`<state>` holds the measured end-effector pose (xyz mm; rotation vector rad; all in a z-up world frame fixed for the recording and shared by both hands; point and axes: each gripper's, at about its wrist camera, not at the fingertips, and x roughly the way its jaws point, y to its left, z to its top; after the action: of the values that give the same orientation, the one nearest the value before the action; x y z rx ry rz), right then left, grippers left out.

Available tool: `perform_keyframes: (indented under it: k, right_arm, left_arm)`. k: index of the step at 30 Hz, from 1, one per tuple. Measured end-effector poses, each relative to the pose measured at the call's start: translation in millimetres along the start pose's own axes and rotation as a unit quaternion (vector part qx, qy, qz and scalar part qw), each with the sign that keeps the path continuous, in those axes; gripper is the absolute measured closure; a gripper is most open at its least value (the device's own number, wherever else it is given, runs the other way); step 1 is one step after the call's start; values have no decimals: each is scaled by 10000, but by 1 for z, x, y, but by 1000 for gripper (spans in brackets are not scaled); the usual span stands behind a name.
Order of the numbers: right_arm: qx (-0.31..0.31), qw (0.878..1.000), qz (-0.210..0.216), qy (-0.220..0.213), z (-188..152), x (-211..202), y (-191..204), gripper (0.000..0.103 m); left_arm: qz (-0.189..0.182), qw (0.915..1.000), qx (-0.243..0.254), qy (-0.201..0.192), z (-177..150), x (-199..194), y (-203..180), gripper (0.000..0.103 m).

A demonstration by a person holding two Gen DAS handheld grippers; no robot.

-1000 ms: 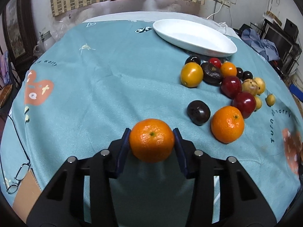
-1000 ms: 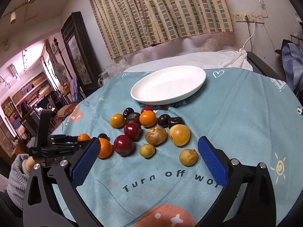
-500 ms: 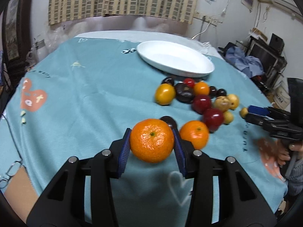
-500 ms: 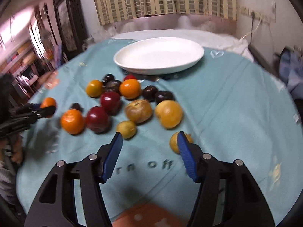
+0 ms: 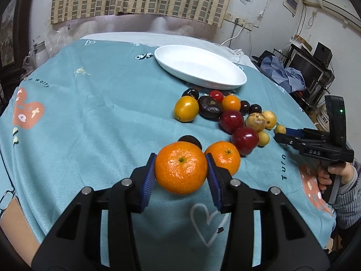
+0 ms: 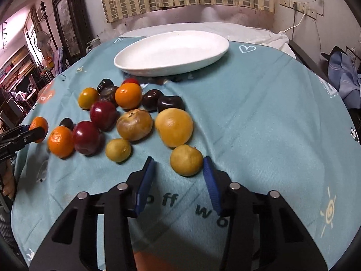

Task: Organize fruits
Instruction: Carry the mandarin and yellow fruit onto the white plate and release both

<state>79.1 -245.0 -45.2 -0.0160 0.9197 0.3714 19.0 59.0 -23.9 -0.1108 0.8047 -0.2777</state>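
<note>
Now a round orange, soft-skinned and likely light, is held by its sides at frame center between the left gripper pads, while a small yellow fruit is framed by the half-spread right gripper, untouched.

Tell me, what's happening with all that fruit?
Someone is sorting fruit with two hand-held tools. The left tool grips an orange above the cloth. The right tool is open around a small yellow fruit lying on the cloth. The white dish is empty; the other fruit sits in a pile before it.
</note>
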Motion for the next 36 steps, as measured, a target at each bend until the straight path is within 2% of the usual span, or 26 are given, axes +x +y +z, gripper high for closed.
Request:
perform_keyframes:
  k: [2,3,9,13,19,23,28,29,30,31,36]
  right_arm:
    - [40,10000,41,-15,1,-1,-2,65]
    - [117,9999,74,-27,1,-1,-6,73]
    - [281,9991,299,-111,2,-6,-10,74]
    - [327,9978,380,-428,14,-27,-10,74]
    - [222,9946,372,-939,82,-44,-5,74]
    - [352,9937,424,-976,126,-13,-4,74]
    - [508,9952,250,-792,155,40,-10,73]
    - [606,9948,251,-786,155,46,-12,68]
    - [676,9947,277,-727,154,52,-14,42]
    - [735,9945,285,-692,153,56,-16,36]
    - [711,9924,307,-961,148,37,-16,36]
  left_arm:
    - [29,10000,43,49,0,1,-1,60]
    - [45,9999,77,67,1,2,-2,60]
    - [54,9995,305,56,24,5,-18,60]
    - [-21,9987,511,-88,60,7,-36,60]
    - [-98,9979,610,-213,127,42,-58,59]
    - [-168,9989,432,30,159,92,-58,59]
    - [-255,9992,27,316,174,141,-43,59]
    - [-269,9990,-3,370,173,146,-40,58]
    - [-269,9987,-4,423,173,150,-39,59]
    - [-227,9987,8,458,172,153,-38,58]
    - [-249,9991,-101,313,172,143,-31,55]
